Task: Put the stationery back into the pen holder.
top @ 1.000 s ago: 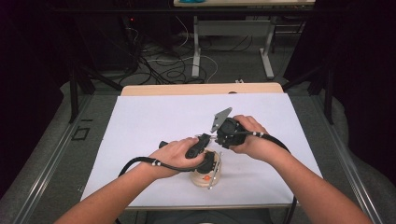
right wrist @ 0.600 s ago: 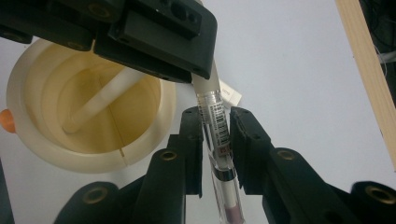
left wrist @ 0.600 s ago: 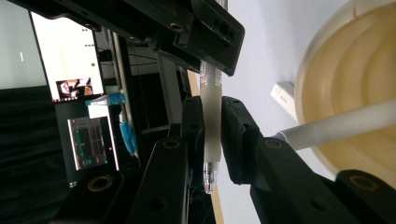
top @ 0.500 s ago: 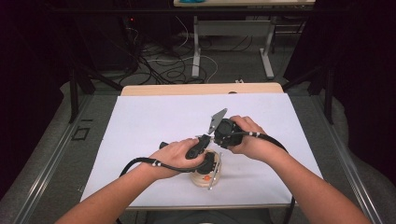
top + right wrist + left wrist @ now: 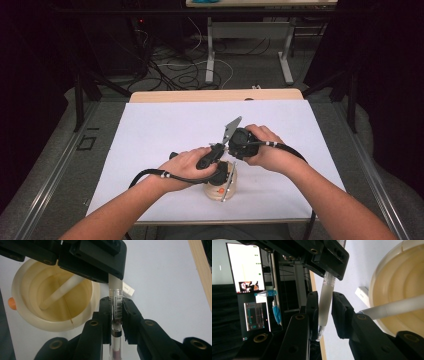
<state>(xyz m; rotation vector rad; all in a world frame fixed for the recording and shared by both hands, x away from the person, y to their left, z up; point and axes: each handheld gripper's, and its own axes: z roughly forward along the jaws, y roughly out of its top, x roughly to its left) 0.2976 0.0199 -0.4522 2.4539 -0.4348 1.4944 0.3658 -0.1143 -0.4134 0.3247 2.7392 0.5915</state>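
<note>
Pen [image 5: 116,305] barcode shows in right gripper view; left's shows frosted cap [image 5: 325,302].

Cream cup [image 5: 53,315], black tongs [image 5: 115,307], barcoded clear pen [image 5: 116,302], white table [image 5: 165,130].

The table [image 5: 170,96] has a light wooden top, and its far edge shows as a bare strip. A large white sheet [image 5: 165,135] lies flat on the table and covers nearly all of it, up to the near edge. On this sheet, near the front and about in the middle, stands a round cream-coloured cup [image 5: 27,315] with an orange spot on its outer wall; a white pen-like stick leans inside it. Just beside the cup, a small white rectangular block [image 5: 128,290] lies flat on the sheet.
</note>
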